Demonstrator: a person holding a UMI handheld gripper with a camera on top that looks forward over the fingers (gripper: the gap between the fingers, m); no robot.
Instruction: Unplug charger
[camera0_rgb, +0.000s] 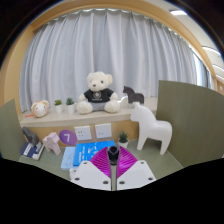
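Gripper view showed the fingers (112, 172) at the bottom with their pink pads angled inward toward a dark, rounded object, apparently the charger (113, 154), which stood between the tips. Whether both pads actually pressed on it could not be told, since the contact faces were hidden by the white finger bodies. The fingers seemed lined up along the charger's axis, a sensible pose for a straight pull. Just beyond the charger lay a blue and purple sheet (88, 153) on the counter (160, 160), and behind that a low ledge carried white wall sockets (93, 131), which probably explained why the charger sat so close to them. A small purple card (66, 136) leaned beside the sockets. To the right of the fingers a white toy horse (150, 128) stood upright on the counter, near but apart from the charger. A white teddy bear (98, 92) sat on the shelf above, backed by pale curtains (110, 50), well clear of any pull path.
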